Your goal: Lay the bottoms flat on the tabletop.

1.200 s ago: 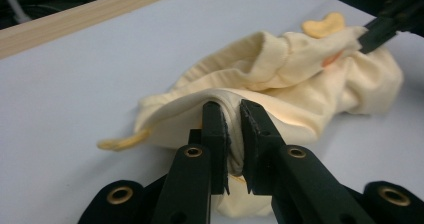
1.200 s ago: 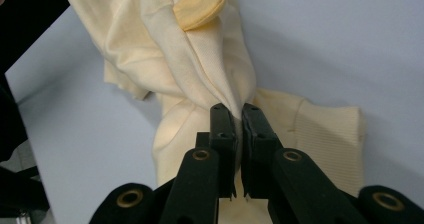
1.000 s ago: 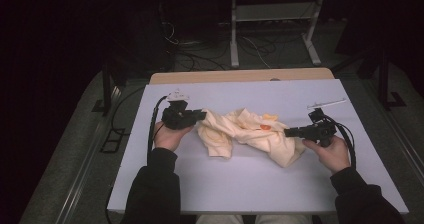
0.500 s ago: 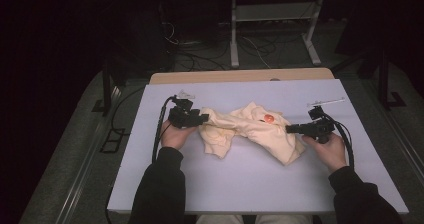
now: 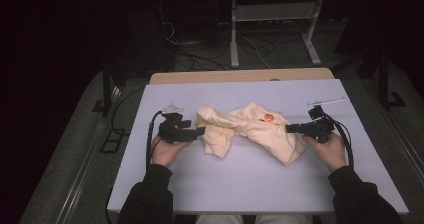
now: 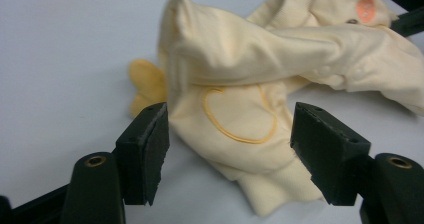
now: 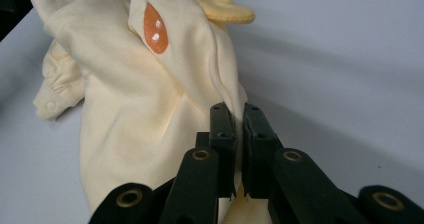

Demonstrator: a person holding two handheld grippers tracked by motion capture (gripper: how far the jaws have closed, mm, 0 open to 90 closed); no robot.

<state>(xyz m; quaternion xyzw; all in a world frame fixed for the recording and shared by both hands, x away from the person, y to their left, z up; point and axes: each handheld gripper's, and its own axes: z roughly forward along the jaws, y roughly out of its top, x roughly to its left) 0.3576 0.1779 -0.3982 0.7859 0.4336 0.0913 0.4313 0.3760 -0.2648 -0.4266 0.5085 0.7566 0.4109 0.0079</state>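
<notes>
The pale yellow garment (image 5: 250, 131) lies lengthwise between both grippers, the right gripper (image 7: 239, 115) pinching its end, the left gripper (image 6: 227, 134) with jaws just spread, astride the other end.

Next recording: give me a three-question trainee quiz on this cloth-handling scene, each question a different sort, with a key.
1. True or false: the right gripper is clamped on a fold of the crumpled pale-yellow cloth garment.
2. Multiple choice: the left gripper has its jaws (A) shut on the garment, (B) apart with the garment's near end between them and the pads off it, (C) holding a cup.
3. Fill in: the round patch on the garment is ____ in colour.

Key: 1 true. 2 B; those jaws have just been opening, with cloth between them but unpressed. 3 orange.
</notes>
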